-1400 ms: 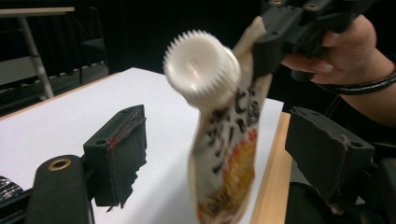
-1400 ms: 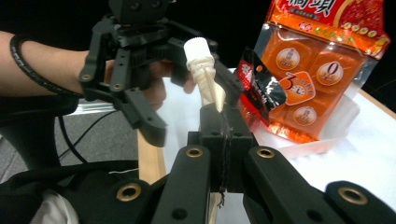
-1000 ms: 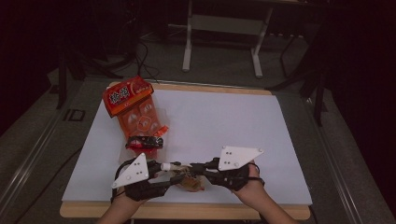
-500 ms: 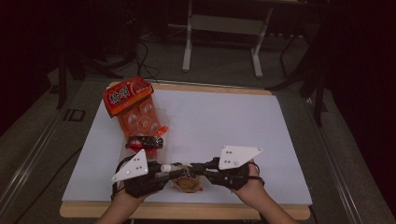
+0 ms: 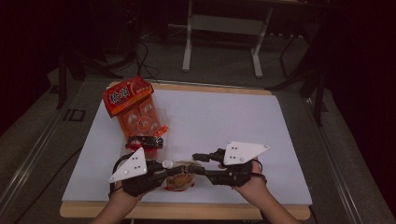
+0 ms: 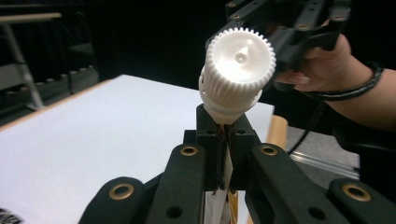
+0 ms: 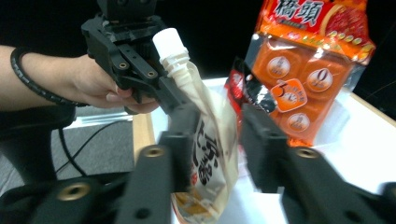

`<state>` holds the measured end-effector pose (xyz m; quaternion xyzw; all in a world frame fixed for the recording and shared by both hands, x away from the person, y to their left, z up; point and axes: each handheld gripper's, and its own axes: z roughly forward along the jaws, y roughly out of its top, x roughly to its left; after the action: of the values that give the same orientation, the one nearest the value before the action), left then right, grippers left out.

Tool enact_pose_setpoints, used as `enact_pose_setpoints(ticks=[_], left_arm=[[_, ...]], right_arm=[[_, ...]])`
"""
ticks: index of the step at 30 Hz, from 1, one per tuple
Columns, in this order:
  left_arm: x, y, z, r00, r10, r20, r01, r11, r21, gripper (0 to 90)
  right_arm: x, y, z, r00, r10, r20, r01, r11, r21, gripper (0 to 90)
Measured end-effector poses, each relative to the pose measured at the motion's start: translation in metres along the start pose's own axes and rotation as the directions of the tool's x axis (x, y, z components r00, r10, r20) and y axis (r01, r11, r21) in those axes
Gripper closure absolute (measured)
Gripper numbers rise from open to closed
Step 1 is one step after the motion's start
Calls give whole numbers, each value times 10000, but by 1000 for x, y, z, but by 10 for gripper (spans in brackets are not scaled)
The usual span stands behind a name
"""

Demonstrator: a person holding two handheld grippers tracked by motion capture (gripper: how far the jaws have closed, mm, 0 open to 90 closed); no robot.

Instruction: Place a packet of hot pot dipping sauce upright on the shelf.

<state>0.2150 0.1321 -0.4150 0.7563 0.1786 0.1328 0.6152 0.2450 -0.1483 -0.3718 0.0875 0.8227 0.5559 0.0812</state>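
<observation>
At the near edge of the white worktop [image 5: 224, 121] the two hands meet over a spouted drink pouch [image 5: 180, 179]; the left tongs [image 5: 164, 169] are clamped tight on the pouch just under its white ribbed cap [image 6: 240, 70], their jaws having just closed on it; the right tongs [image 5: 198, 163] have just been opening, and their jaws now stand apart on either side of the pouch body without pressing it; the pouch [image 7: 210, 144] hangs upright between them in the right gripper view. Farther up on the left lies an orange pack of cups [image 5: 135, 109], with a dark wrapper [image 5: 144, 141] at its near end; the sheet rests on a wooden board; beyond stands a pale table frame [image 5: 224, 42] on a grey floor in a dark room.
</observation>
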Motion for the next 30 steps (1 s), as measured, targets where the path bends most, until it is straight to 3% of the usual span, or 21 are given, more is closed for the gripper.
enact_pose_setpoints(ticks=[3, 7, 12, 16, 18, 21, 24, 30], left_arm=[[4, 4, -4, 9996, 112, -255, -113, 9999, -22, 880], [12, 9, -14, 9973, 236, -700, -273, 9982, -529, 880], [20, 17, -26, 9938, 210, -1089, -296, 9965, -780, 881], [28, 19, -34, 9924, 304, -1191, -409, 9954, -862, 881], [34, 19, -38, 9925, 251, -1200, -363, 9951, -923, 881], [44, 15, -43, 9937, 318, -1077, -419, 9948, -928, 880], [53, 9, -47, 9948, 214, -992, -316, 9942, -1025, 880], [67, -4, -51, 9939, 307, -1057, -384, 9967, -716, 879]], right_arm=[[-1, 1, -5, 9998, 80, 183, -74, 9994, -329, 454], [-2, 3, -9, 9972, 109, 740, -78, 9991, -421, 327], [-9, -1, -16, 9950, 665, 746, -597, 9941, -901, 226], [-12, -4, -23, 9947, 695, 761, -597, 9904, -1246, 131], [-13, -6, -26, 9953, 571, 782, -458, 9891, -1397, 130], [-15, -11, -29, 9944, 325, 1005, -211, 9934, -1131, 137], [-18, -17, -32, 9929, 458, 1097, -350, 9946, -980, 148], [-24, -25, -38, 9908, 700, 1158, -611, 9951, -782, 151]])
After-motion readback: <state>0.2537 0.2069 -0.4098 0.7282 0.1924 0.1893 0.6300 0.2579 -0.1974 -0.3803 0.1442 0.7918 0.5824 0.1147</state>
